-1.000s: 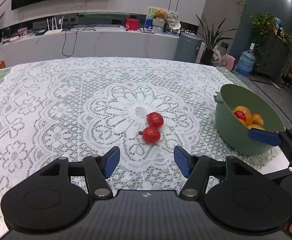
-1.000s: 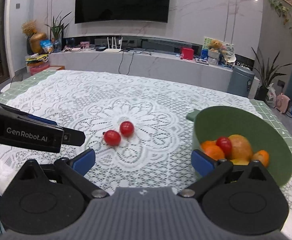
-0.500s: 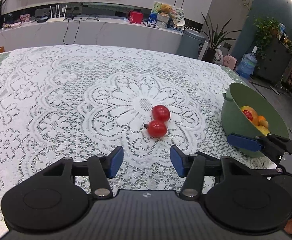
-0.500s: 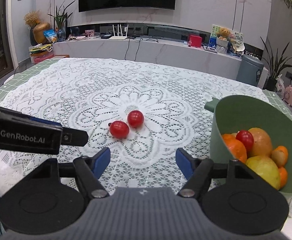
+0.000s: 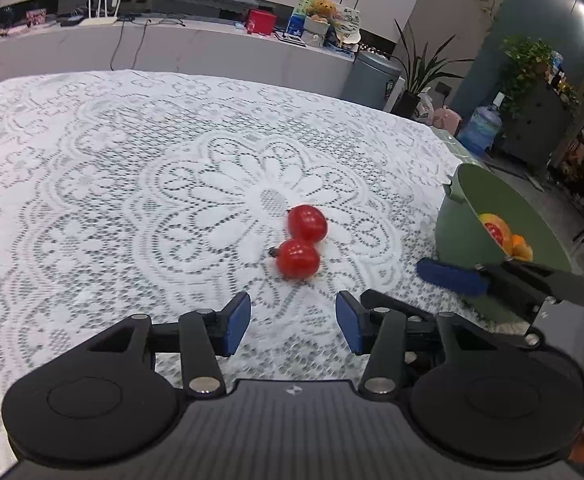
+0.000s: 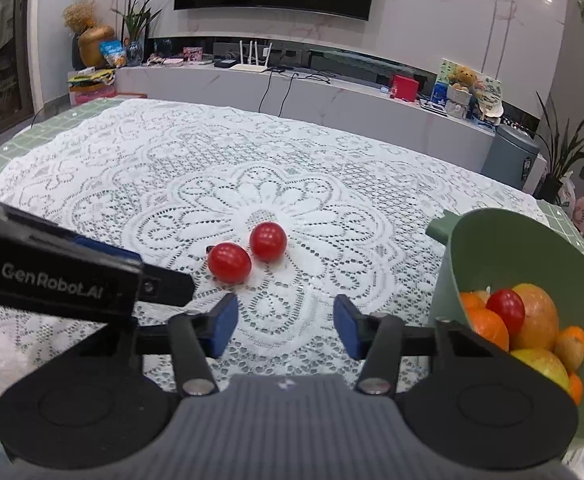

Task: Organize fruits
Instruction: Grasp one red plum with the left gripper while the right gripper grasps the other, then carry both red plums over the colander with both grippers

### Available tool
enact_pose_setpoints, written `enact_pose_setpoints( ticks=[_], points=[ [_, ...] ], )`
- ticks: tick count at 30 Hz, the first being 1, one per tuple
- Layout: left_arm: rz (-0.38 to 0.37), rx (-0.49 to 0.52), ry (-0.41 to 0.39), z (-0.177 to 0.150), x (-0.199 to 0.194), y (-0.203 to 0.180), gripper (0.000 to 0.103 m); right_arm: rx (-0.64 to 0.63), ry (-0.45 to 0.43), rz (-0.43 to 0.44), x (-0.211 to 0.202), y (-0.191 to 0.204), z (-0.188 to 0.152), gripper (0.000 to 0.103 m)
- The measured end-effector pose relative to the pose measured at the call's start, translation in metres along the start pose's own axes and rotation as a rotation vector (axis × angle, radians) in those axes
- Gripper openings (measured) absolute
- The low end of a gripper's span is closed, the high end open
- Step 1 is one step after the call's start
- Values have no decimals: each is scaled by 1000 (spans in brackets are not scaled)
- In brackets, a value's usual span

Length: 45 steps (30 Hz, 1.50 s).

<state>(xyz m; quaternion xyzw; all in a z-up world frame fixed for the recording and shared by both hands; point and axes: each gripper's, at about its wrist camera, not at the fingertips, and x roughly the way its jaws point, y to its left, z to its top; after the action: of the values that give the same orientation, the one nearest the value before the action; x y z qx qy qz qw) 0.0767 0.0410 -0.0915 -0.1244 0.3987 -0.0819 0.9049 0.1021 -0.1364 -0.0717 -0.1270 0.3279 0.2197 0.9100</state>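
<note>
Two red tomatoes lie touching in the middle of the lace tablecloth: the near tomato (image 5: 298, 259) (image 6: 229, 262) and the far tomato (image 5: 307, 223) (image 6: 267, 241). A green bowl (image 5: 462, 224) (image 6: 492, 248) at the right holds oranges, a red tomato (image 6: 506, 311) and yellow fruit. My left gripper (image 5: 293, 322) is open and empty, just short of the near tomato. My right gripper (image 6: 285, 324) is open and empty, beside the bowl, behind the tomatoes. The left gripper's body (image 6: 63, 276) shows at the left of the right wrist view.
The white lace tablecloth (image 5: 111, 168) covers the table. A long white counter (image 6: 332, 96) with a router, boxes and toys runs behind the table. A grey bin (image 6: 512, 156) and plants stand beyond the far right corner.
Both grippers have narrowed their jaws somewhat and moved forward toward the tomatoes. The bowl now sits further to the right in both views.
</note>
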Motion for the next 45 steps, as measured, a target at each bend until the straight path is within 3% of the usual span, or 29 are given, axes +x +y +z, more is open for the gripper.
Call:
enact_pose_setpoints(
  ticks=[12,16,24,31,38,45],
  points=[
    [4,-88,50,21,41,-2,52,11,26,-4,26,-15,4,36],
    [15,-85,64,24,49,-3,44,-2,19,6,32,-15,7,36],
    [8,-103,73,33,54,0,36,-35,13,30,43,-13,12,36],
    [19,-119,66,38,46,8,35,-62,-6,52,51,-10,18,36],
    [80,-150,37,42,32,31,35,-64,-13,84,64,0,30,36],
    [74,-155,40,39,31,36,35,-57,-4,106,76,6,38,33]
  ],
)
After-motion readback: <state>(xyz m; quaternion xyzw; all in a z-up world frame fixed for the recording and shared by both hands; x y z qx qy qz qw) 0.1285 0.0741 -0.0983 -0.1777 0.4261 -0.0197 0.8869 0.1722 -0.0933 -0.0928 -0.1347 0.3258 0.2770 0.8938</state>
